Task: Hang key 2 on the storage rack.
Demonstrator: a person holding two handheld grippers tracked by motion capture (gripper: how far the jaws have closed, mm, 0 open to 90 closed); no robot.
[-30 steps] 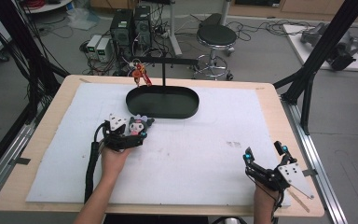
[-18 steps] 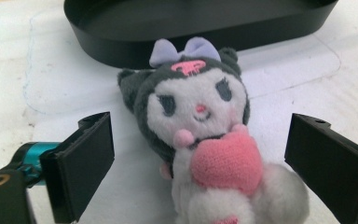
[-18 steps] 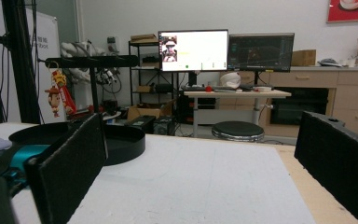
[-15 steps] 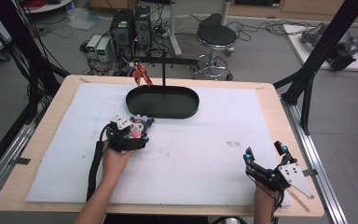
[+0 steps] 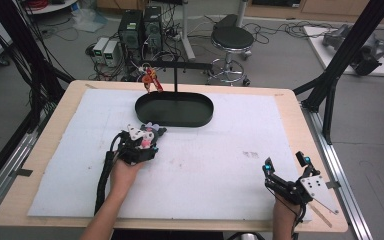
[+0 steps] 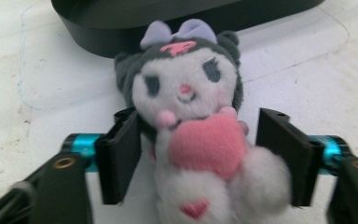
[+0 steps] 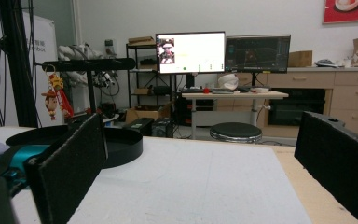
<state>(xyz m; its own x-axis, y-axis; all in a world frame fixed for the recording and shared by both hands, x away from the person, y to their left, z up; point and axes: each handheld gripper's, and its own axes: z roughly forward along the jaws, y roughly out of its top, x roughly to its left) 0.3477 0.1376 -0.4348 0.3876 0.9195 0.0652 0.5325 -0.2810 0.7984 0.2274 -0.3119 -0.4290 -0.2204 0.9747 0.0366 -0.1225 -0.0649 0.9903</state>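
A plush toy (image 6: pixel 191 140) lies on the white mat just in front of the black oval tray (image 5: pixel 175 111). It has a white face, a dark hood with a lilac bow, and a pink heart. My left gripper (image 6: pixel 200 154) straddles it and its jaws have just been closing. The left pad (image 6: pixel 121 158) brushes the toy's side and the right pad (image 6: pixel 284 154) stands a little apart, so the toy is not squeezed. In the high view the left gripper (image 5: pixel 147 136) covers most of the toy. My right gripper (image 5: pixel 285 162) rests open and empty near the front right corner.
A black T-shaped stand (image 5: pixel 176 75) rises from the tray, with a small red and yellow figure (image 5: pixel 151 80) hanging from its left arm. The wooden table edge (image 5: pixel 300 120) frames the mat. Beyond the table are a stool (image 5: pixel 232 40) and computers on the floor.
The left gripper's jaws have narrowed around the plush toy while the hand barely shifted. The right gripper has stayed where it was.
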